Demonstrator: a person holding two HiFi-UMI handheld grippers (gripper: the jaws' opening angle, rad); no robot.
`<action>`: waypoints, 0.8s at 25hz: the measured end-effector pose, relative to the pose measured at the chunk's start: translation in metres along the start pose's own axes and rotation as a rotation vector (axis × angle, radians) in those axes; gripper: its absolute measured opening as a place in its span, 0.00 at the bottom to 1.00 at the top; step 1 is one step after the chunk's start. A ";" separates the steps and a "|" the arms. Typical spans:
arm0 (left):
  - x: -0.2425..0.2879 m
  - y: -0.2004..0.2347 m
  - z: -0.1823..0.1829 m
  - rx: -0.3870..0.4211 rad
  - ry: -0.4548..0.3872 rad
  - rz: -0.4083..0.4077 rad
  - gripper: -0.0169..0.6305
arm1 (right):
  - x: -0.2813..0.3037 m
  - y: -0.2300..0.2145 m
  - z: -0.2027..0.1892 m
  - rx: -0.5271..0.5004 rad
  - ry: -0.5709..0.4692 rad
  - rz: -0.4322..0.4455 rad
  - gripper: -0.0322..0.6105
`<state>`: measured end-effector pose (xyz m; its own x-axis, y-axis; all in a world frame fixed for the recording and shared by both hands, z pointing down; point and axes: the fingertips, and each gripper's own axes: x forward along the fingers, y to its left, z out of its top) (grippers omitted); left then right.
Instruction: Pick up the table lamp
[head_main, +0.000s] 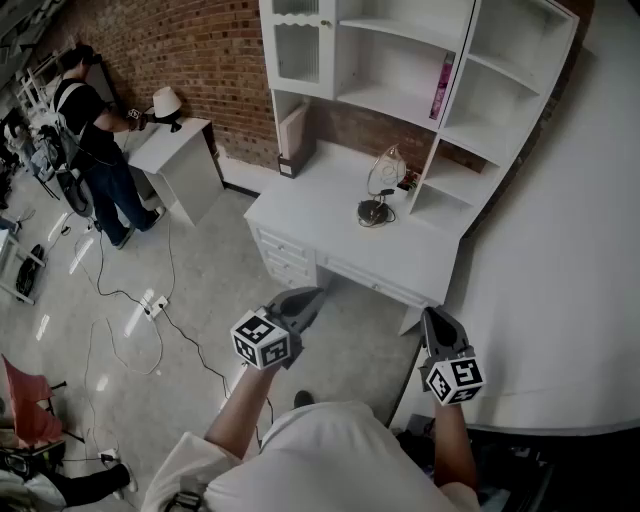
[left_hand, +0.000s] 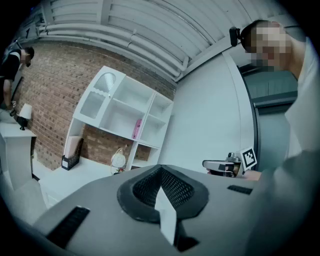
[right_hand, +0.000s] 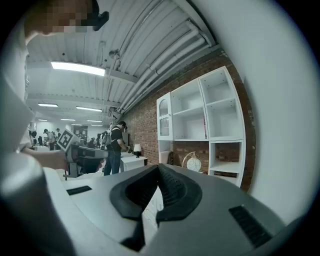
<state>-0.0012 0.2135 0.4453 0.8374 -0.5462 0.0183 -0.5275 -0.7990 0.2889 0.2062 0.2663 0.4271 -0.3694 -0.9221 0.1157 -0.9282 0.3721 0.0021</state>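
In the head view you hold two grippers, the left gripper (head_main: 303, 303) and the right gripper (head_main: 432, 320). Each carries one marker cube, and both are well short of the white tabletop (head_main: 320, 215). One table lamp (head_main: 378, 188) stands there near the shelving, with a round dark base and a thin teardrop frame. One pink book (head_main: 441, 85) stands upright on a shelf above, against the red brick wall (head_main: 200, 50).

In the left gripper view, the two dark, mesh-textured pads (left_hand: 175, 187) meet: this gripper is closed and empty. The lamp shows small beyond, to the left.

In the right gripper view, its ridged pads (right_hand: 175, 192) also meet, closed on nothing. The lamp sits beyond, to the right.
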 end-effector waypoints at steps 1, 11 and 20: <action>-0.002 0.000 0.000 0.000 0.001 0.001 0.05 | -0.001 0.002 0.001 0.000 0.000 0.001 0.07; -0.008 -0.002 -0.001 0.002 0.011 -0.003 0.05 | -0.003 0.014 0.005 -0.006 -0.008 0.018 0.07; -0.006 0.003 -0.003 0.004 0.023 0.003 0.05 | 0.003 0.015 0.004 0.010 -0.017 -0.003 0.07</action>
<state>-0.0075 0.2152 0.4491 0.8387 -0.5431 0.0408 -0.5308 -0.7982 0.2849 0.1913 0.2688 0.4231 -0.3674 -0.9248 0.0991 -0.9296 0.3686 -0.0072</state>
